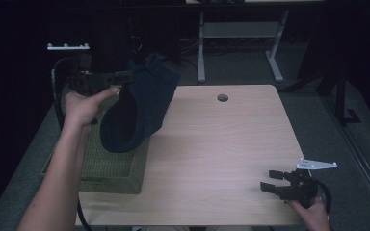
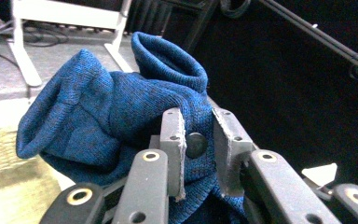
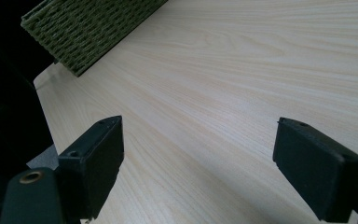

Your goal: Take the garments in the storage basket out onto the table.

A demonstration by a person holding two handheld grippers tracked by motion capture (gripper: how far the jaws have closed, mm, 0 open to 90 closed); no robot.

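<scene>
Above the worktop's left edge hangs a dark blue sock (image 1: 137, 108), lifted clear over a green woven basket (image 1: 111, 166) and pinched near its cuff by the left gripper (image 1: 120, 77), whose jaws are closed on a fold of the knit. Its toe end droops toward the basket. At the near right corner the right gripper (image 1: 275, 182) rests low with its jaws spread wide and nothing between them. Pale wood-grain worktop (image 1: 221, 144) lies bare across the middle, with a round cable hole (image 1: 222, 97) near its far edge. Beyond it, grey carpet and white desk legs (image 1: 274, 62) stand in a dim room
</scene>
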